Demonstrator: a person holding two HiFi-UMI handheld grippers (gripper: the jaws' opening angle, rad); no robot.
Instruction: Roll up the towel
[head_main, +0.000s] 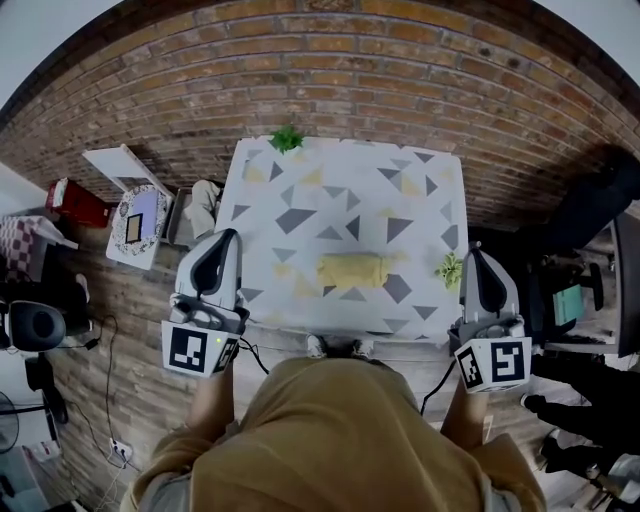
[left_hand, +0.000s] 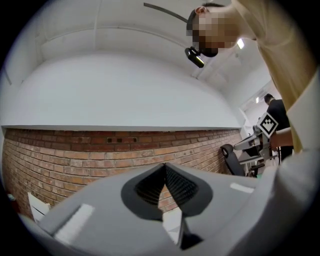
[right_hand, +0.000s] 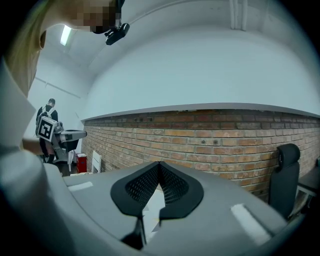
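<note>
Lying rolled: towel (head_main: 351, 270) | left gripper (head_main: 230, 236), right gripper (head_main: 476, 252): jaws together

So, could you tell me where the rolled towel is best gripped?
Probably the middle of the towel, coming from above, jaws spanning its short width: the roll lies sideways on the table, so an end grip might unroll it.
</note>
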